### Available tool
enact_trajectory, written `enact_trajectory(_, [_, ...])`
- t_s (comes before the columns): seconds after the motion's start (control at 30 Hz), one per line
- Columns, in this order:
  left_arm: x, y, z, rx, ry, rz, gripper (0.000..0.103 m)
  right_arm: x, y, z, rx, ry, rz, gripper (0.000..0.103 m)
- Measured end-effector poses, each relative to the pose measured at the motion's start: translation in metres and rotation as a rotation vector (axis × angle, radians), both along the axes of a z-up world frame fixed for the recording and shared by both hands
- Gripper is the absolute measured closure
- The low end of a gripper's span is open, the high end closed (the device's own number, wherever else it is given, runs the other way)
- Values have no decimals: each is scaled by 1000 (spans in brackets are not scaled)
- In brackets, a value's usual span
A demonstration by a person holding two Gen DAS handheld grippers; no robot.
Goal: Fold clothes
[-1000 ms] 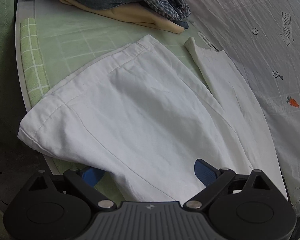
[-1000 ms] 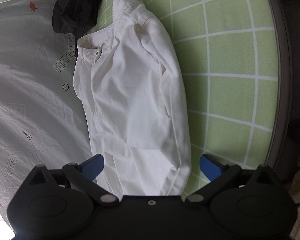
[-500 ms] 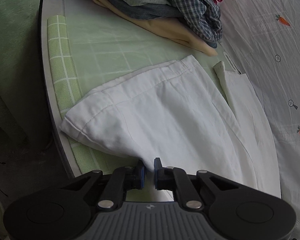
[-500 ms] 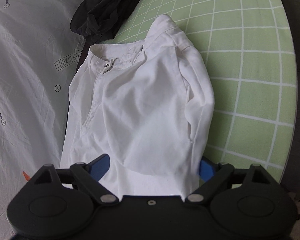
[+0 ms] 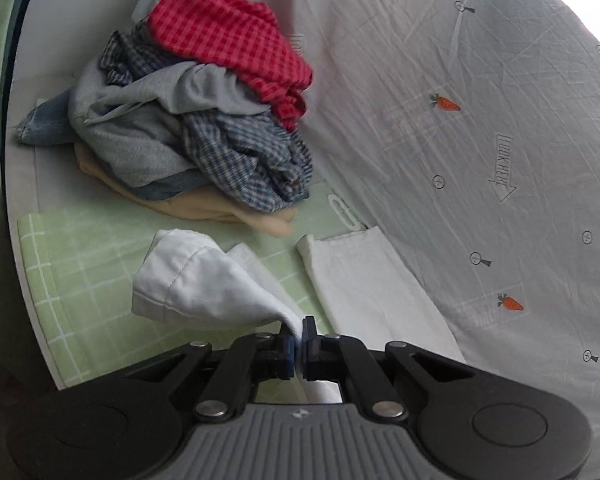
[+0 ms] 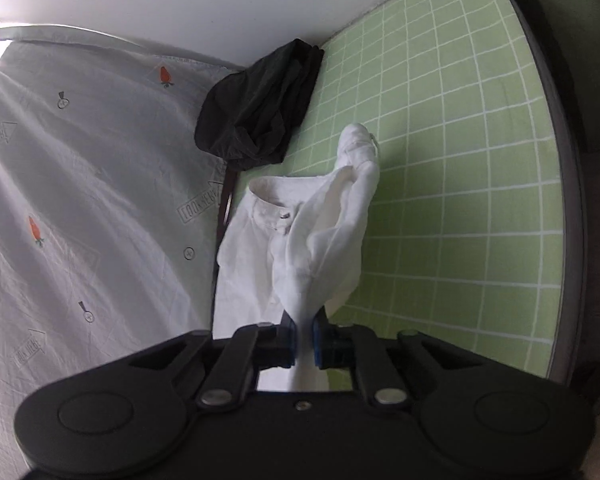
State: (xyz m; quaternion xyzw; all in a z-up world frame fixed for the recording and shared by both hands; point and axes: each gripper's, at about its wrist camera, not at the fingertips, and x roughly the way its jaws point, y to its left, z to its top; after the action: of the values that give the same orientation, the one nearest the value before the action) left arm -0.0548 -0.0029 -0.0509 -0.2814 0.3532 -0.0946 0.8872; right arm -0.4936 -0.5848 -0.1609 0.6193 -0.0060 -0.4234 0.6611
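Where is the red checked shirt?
In the left wrist view, the red checked shirt sits on top of the clothes pile, upper left, beside the carrot-print sheet.

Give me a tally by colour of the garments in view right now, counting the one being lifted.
White: 1, the white trousers pinched by both the left gripper and the right gripper
Black: 1, the black garment
Red check: 1
Blue check: 1
Grey: 1
Denim blue: 1
Cream: 1
Total: 7

The pile may hide more.
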Motion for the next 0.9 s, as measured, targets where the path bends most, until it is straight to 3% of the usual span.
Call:
enact_trajectory(0.07, [2, -11, 34, 4, -97, -45, 100, 2, -1, 30, -90, -22, 12, 95])
enact_trajectory(0.13, [18, -31, 51, 46, -163, -84, 100, 15, -7, 49, -184, 16, 44, 95])
enact_trajectory(0.2, [38, -45, 43, 54, -141, -96, 100, 30, -13, 60, -262, 72, 76, 95])
enact_trajectory(0.33, [64, -58, 6, 7, 0, -56, 100, 50, -19, 37, -180, 121, 64, 95])
enact_trajectory(0.43, [76, -69, -15, 12, 56, -37, 100, 61, -21, 14, -104, 141, 38, 95])
enact_trajectory(0.53, [94, -80, -27, 38, 87, -27, 100, 74, -28, 6, -78, 171, 20, 95])
enact_trajectory(0.63, [126, -98, -31, 42, 96, -27, 100, 102, -41, 16, -122, 213, 29, 95])
enact_trajectory(0.9, [222, -192, -46, 100, 77, -93, 100, 231, -101, 40, -189, 295, 70, 95])
